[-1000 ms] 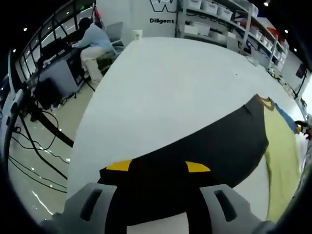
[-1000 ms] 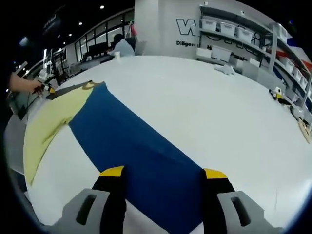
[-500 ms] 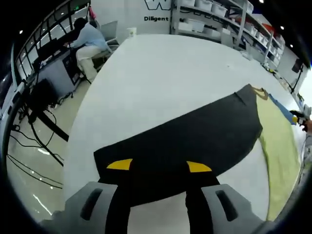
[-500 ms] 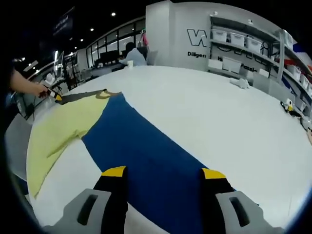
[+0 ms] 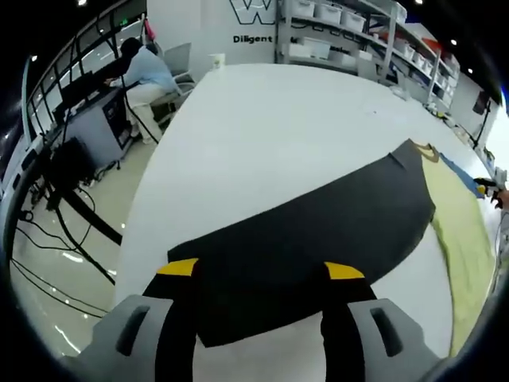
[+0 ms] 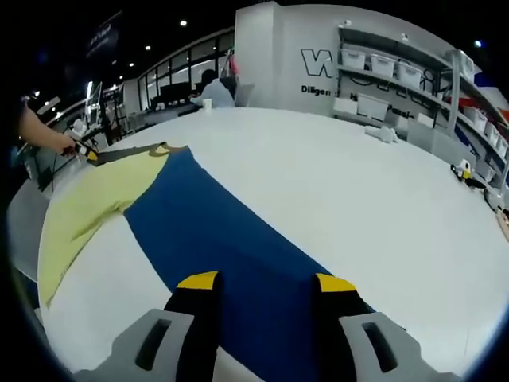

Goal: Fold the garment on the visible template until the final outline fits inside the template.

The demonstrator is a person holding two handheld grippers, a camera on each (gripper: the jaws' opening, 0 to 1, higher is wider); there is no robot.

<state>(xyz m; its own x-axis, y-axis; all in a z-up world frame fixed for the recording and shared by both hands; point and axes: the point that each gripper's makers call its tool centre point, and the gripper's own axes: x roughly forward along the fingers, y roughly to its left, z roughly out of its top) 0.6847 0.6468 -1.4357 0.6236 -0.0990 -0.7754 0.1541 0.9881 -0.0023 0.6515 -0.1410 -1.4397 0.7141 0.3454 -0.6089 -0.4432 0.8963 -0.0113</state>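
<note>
Your left gripper (image 5: 258,274) fingers straddle the garment's black sleeve (image 5: 318,231), open, gripping nothing; right gripper (image 6: 266,282) likewise over the blue sleeve (image 6: 231,239). Each sleeve runs straight ahead toward the yellow body (image 6: 95,195).

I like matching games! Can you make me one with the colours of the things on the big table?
Things:
1. Cloth under the left claw
2. Cloth under the right claw
3. Middle piece of cloth
4. Table

Colours:
a. white
b. blue
c. black
d. pale yellow

Pairs: 1-c, 2-b, 3-d, 4-a
</note>
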